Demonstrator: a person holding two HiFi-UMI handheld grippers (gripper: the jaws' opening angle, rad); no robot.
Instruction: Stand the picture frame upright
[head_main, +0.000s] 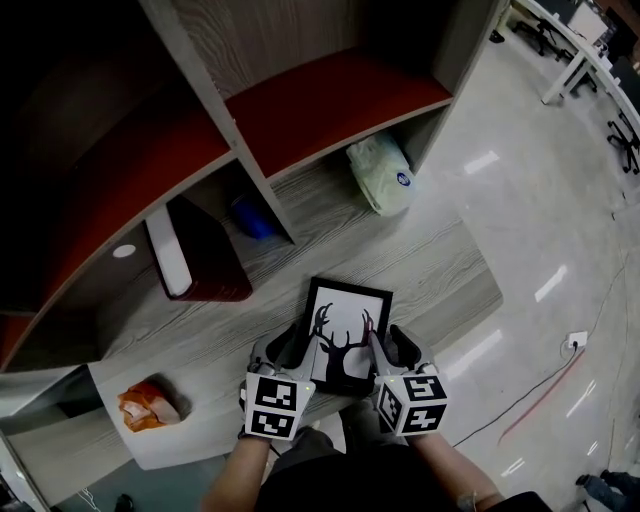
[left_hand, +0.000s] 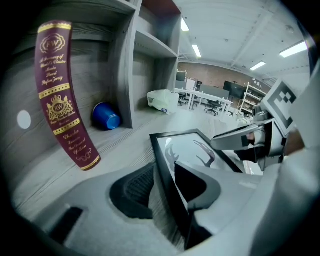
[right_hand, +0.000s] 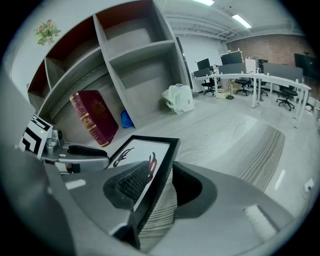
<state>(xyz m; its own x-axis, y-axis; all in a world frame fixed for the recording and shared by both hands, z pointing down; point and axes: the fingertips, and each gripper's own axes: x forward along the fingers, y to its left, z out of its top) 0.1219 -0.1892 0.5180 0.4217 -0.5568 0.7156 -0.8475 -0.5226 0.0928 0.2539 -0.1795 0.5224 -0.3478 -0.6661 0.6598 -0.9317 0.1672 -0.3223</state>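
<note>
i saw the frame as smooth black moulding round a glossy pane. the desk showed matt grey wood grain. the floor was polished and glossy. the box looked satin maroon card with gold foil. the bag was crinkled plastic. the right gripper had matt grey plastic jaws, ribbed black pads.

Maroon box & blue container in one shelf bay, white bag in nxt, orange obj. apart.
</note>
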